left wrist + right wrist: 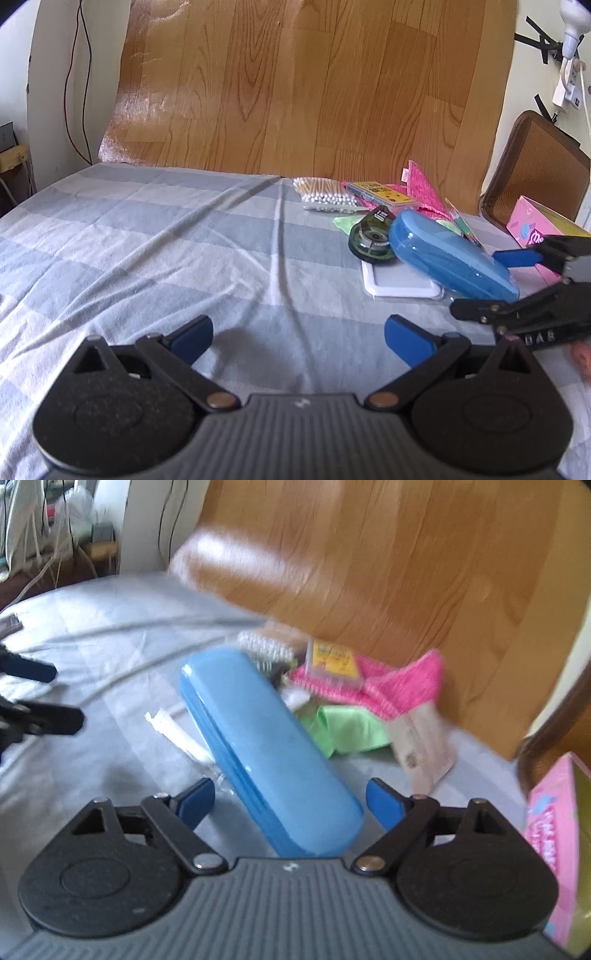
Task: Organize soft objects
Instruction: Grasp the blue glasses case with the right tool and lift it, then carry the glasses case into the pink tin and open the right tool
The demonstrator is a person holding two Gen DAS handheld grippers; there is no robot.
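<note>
Both grippers' jaws gape wide, empty; blue case (266,753) hides part of the blurred green cloth (347,731).

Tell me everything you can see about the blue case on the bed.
The blue case is a long, rounded hard box, seemingly glossy plastic, with a seam along its side. It is closed. It lies slanted on the pile, its far end near the cotton swabs, resting partly on a white tray and beside a green tape dispenser. Its near end lies between the open right tongs, whose pads do not press it.
</note>
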